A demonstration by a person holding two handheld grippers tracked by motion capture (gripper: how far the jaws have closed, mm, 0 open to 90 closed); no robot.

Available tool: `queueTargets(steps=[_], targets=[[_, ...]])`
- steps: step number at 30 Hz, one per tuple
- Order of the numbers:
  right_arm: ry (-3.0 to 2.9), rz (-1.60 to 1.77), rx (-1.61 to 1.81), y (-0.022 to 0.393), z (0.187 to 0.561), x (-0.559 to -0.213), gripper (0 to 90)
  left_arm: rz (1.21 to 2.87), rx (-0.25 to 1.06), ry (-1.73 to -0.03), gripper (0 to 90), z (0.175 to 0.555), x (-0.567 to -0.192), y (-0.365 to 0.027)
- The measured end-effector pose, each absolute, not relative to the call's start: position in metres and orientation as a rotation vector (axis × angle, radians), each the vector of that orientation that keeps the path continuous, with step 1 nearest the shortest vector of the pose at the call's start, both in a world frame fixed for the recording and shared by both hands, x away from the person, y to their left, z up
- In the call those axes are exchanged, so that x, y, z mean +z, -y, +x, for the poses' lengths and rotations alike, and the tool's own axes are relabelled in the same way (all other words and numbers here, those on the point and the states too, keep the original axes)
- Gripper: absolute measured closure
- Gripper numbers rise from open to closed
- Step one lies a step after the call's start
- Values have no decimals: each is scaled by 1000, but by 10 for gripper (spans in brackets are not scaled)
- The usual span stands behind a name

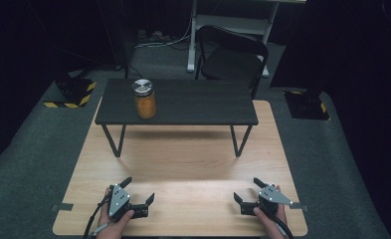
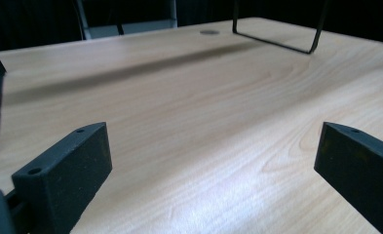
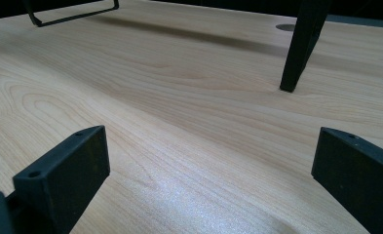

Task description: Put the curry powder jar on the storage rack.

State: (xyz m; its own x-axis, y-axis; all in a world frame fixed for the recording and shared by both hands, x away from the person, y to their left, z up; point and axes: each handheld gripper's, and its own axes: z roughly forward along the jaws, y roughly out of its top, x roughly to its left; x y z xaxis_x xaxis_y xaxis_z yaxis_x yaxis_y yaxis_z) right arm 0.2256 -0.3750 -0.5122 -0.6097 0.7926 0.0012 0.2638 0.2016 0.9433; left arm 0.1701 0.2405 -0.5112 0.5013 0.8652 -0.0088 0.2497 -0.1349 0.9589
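A: When scanning from the biggest thing down: pale wooden desk (image 1: 183, 164) first, then a low black stand (image 1: 178, 102) set across its far half on thin legs. Anything on top?

B: Just one jar (image 1: 145, 99), orange inside, shiny metal lid, standing upright near the left end of the stand. Long axis vertical, lid up. Nothing touching it.

A: And down at the near edge?

B: Left gripper (image 1: 140, 189) and right gripper (image 1: 246, 189), one in each hand, low over bare wood, well apart from each other and from the jar.

A: Jaws?

B: Spread wide on both, gripping nothing. Same story from the left gripper view (image 2: 211, 156) and the right gripper view (image 3: 211, 156): black jaws parted, only wood grain between, plus the stand's legs (image 2: 277, 34) farther off.

A: So which way to the jar?

B: Almost straight ahead of the left gripper, away from the person, and higher up, on the stand's top rather than on the desk. From the right gripper, far forward and well off to the left.

A: Nearer side, then?

B: Left, clearly. Probably a forward reach with a lift over the stand's front edge, then jaws closing level around the glass body, below the lid.
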Motion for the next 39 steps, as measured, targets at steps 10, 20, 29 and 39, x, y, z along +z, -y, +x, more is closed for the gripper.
queueTargets(steps=[10,20,29,39], targets=[[-1987,983,1412,375,226,-512,1,1728,648,-981,5,175,-514,-240],[-1988,981,1410,375,226,-512,1,1730,621,-1004,5,178,-512,-241],[-1998,970,1403,374,227,-511,1,1741,617,-972,5,178,-513,-243],[-2003,971,1402,374,228,-511,1,1741,612,-969,5,178,-513,-244]])
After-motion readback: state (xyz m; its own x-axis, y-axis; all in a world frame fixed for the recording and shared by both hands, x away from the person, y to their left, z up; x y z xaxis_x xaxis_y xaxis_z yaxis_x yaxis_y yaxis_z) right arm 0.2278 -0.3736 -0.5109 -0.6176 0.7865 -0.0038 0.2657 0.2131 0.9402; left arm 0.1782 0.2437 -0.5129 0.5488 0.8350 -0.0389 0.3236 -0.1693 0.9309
